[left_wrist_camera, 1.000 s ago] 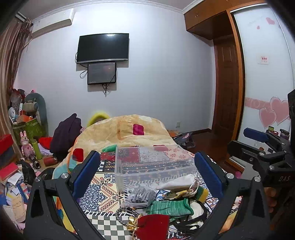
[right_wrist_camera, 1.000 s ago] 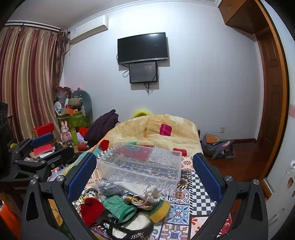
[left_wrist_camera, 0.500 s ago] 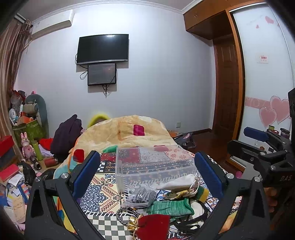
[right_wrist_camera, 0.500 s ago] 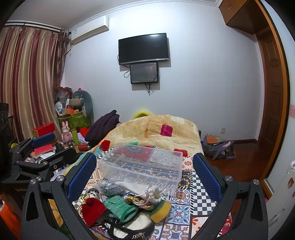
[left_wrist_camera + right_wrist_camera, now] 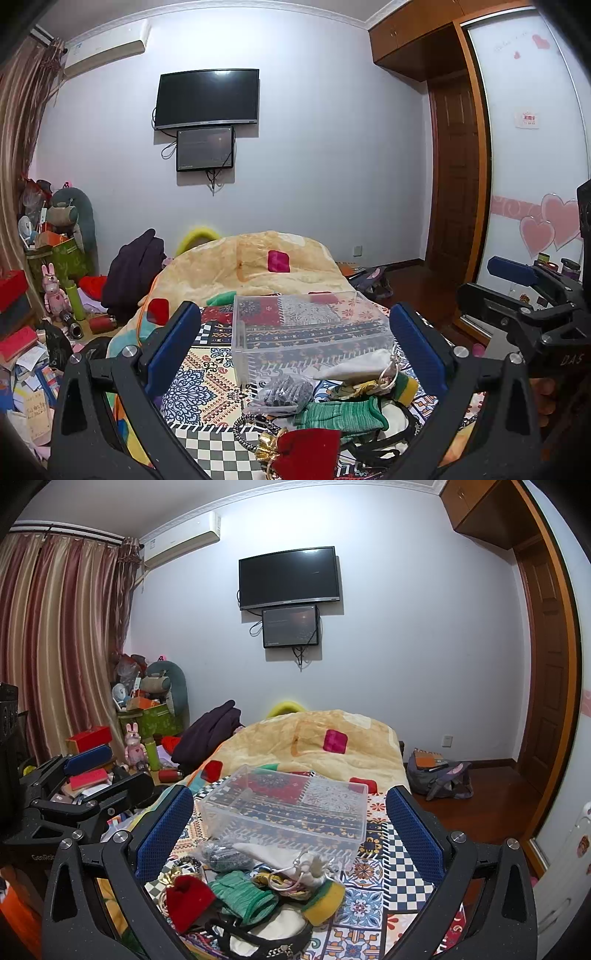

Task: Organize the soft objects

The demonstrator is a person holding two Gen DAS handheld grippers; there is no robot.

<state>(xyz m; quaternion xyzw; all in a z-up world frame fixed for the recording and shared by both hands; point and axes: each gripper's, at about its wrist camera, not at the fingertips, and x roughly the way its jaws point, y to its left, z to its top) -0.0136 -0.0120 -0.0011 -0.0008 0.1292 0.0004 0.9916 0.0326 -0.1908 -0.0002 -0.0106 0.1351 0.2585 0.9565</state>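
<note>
**Inspector:** Left wrist view, item one: the soft objects. Where do they lie?

**Assistant:** In a heap on the patterned cloth (image 5: 207,384), just in front of the clear bin (image 5: 310,332). Red pouch (image 5: 308,448) nearest the camera, green cloth (image 5: 341,415) behind it, a grey mesh bag (image 5: 282,393) touching the bin's front wall, a white drawstring pouch (image 5: 356,367) to its right, and a yellow-green sponge (image 5: 404,384) at the right edge.

**Inspector:** The bin's contents?

**Assistant:** Only the cloth pattern shows through its walls.

**Inspector:** Tongs, left?

**Assistant:** Left gripper (image 5: 295,347) is spread wide, blue pads well apart on either side of bin and heap, holding nothing.

**Inspector:** Right?

**Assistant:** Right gripper (image 5: 290,830) likewise fully parted and unladen, above the same heap; the red pouch (image 5: 188,899) sits by its left finger, the sponge (image 5: 325,897) toward the middle.

**Inspector:** Surroundings?

**Assistant:** A beige quilt (image 5: 314,742) lies beyond the bin; a TV (image 5: 290,576) hangs on the far wall.
</note>
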